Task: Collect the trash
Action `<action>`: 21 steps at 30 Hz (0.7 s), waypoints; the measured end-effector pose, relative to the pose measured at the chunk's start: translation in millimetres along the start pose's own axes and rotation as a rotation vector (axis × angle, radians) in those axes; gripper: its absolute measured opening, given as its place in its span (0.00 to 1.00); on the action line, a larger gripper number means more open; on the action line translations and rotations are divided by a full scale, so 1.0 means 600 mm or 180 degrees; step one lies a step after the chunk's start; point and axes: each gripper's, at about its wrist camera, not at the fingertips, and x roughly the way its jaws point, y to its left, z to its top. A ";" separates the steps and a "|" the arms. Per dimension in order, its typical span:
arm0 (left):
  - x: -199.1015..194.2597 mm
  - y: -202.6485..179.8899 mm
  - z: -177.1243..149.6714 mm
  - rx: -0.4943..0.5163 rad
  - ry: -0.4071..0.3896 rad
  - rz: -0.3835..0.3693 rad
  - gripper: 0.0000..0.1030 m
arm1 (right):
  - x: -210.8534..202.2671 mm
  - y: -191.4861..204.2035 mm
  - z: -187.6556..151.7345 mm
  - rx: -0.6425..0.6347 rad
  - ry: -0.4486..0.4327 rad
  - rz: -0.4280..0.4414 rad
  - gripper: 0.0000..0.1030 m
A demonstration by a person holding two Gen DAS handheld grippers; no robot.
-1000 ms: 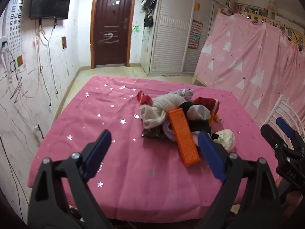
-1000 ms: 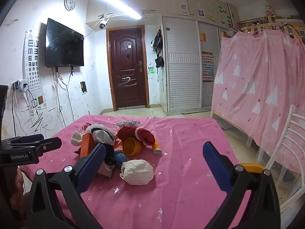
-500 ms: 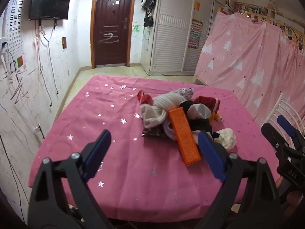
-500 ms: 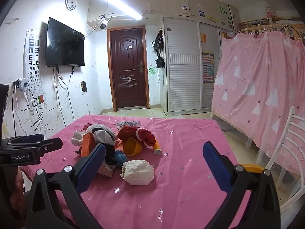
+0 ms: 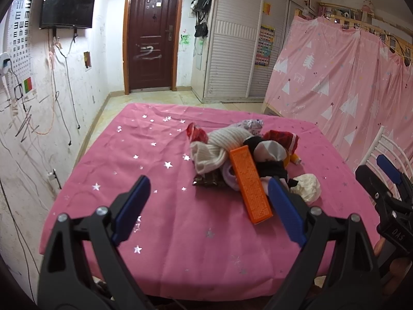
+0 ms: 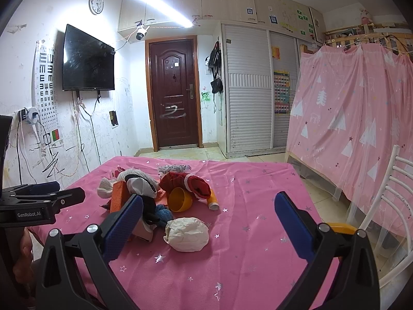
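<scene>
Both tongs hang over the near edge of the pink star-printed surface (image 5: pixel 160 206), short of the heap at its middle, which reads as a pause to pick a first piece before anything is collected. The left tongs (image 5: pixel 206 206) fill the bottom of the left wrist view, jaws spread wide with nothing between them, aimed down at bare cloth just left of the heap. The right tongs (image 6: pixel 209 222) sit at the bottom of the right wrist view, likewise spread and empty. The heap mixes cloth and rubbish: an orange box (image 5: pixel 249 184) lies lengthwise toward the camera on the near side, a crumpled white paper ball (image 6: pixel 187 233) rests a little apart at the near edge, and a dark wrapper (image 5: pixel 207 180) peeks out just left of the box. The paper ball, being loose and nearest the right tongs, looks the easiest first take. A cream knitted sock (image 5: pixel 219 147) and a red knitted piece (image 6: pixel 191 184) are tangled among them and are probably not trash. The only container plainly seen is a small yellow bowl (image 6: pixel 179 201), tipped on its side against the red piece, with its mouth toward the camera and apparently empty. No bin is clearly visible; an orange-yellow rim (image 6: pixel 338 228) behind the right jaw, lower right, might be one, but I cannot tell.
</scene>
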 end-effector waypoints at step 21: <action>-0.004 -0.002 0.002 0.0031 -0.0019 0.0022 0.86 | -0.002 0.006 0.006 -0.0004 -0.0009 0.0000 0.92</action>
